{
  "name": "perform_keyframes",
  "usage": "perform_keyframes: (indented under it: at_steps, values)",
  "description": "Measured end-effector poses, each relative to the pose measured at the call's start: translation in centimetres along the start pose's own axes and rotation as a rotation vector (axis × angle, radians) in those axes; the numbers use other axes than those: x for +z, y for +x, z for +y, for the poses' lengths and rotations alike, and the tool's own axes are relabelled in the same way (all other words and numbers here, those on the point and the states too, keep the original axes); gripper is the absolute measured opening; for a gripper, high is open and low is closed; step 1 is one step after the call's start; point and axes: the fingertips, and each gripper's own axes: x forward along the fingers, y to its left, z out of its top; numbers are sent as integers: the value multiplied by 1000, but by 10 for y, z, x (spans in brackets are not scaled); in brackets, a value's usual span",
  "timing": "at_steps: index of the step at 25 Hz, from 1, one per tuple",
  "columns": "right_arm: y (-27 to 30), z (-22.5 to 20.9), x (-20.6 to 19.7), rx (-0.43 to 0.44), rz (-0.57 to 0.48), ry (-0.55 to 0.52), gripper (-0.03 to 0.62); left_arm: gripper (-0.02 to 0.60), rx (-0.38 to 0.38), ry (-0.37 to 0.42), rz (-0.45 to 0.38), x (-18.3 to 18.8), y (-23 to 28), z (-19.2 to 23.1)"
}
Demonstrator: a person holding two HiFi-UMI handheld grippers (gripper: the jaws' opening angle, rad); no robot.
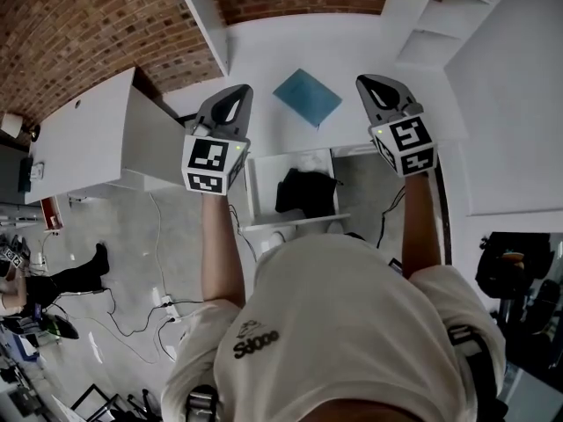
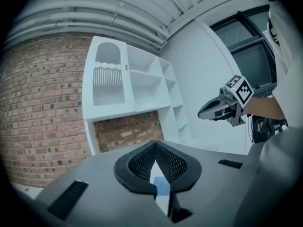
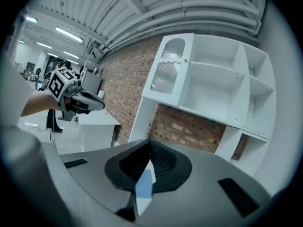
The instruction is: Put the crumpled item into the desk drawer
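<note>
Lying in the open drawer [image 1: 257,187] at the frame's centre, the black crumpled cloth [image 1: 305,192] sits below a blue sheet [image 1: 307,96] on the white desk [image 1: 264,60]; the left tongs [image 1: 236,93] and right tongs [image 1: 369,83] hover above, both pressed together, empty

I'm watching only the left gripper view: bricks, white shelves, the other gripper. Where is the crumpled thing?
Observer: The head view shows the black crumpled item lying inside the open drawer of the white desk.
Operator: Is the other gripper holding anything?
Observer: No. In its own view the right gripper has its jaws together, with nothing between them.
Operator: What's the blue bit past my jaws?
Observer: A blue sheet lying flat on the desk top, beyond the drawer.
</note>
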Motion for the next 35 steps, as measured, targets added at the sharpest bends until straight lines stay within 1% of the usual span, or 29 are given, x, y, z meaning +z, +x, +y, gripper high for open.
perform_keyframes:
  at_steps: [3, 6, 13, 20, 35]
  values:
    - [-3, -4, 22, -14, -43, -32, 6, 18, 5, 26, -25, 14, -3, 1]
    - [-5, -4, 37, -23, -67, -65, 6, 18, 10, 35, -42, 21, -7, 4]
    - [-8, -2, 60, -9, -116, -73, 6, 18, 34, 62, -89, 45, -20, 10]
    - [-9, 1, 66, -3, -127, -100, 6, 18, 40, 76, -118, 56, -25, 12]
    - [-8, 7, 58, 7, -109, -92, 5, 18, 36, 66, -100, 51, -24, 8]
